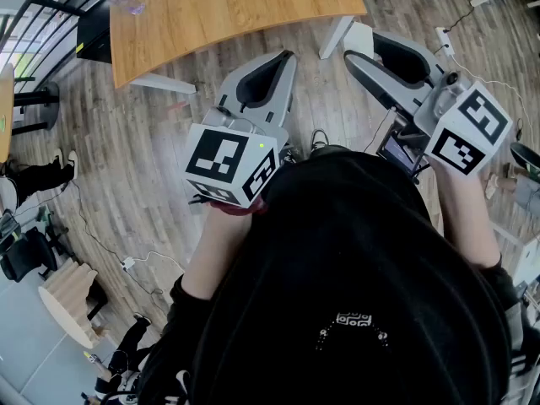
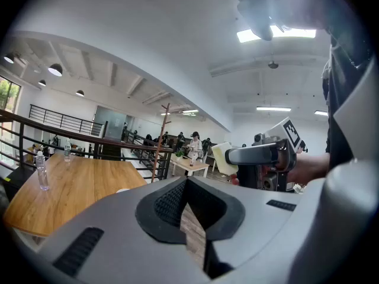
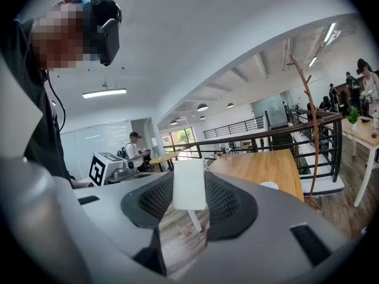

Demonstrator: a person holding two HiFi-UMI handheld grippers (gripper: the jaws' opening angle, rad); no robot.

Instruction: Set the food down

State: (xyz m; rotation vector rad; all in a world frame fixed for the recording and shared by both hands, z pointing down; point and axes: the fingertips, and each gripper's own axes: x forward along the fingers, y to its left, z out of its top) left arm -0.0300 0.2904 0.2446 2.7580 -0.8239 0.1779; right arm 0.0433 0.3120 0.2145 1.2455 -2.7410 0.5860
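The wooden table (image 1: 228, 15) lies ahead, its near edge beyond my reach. My left gripper (image 1: 285, 60) is clenched on nothing. My right gripper (image 1: 363, 47) grasps the pale slab of food (image 3: 189, 185) over the floor (image 1: 126, 167). I'd carry it level past that edge, lower it, then release.

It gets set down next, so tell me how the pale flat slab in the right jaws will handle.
The pale slab looks thin, so probably light and apt to topple on edge. Its edges run straight in the right gripper, so likely stiff, not floppy.
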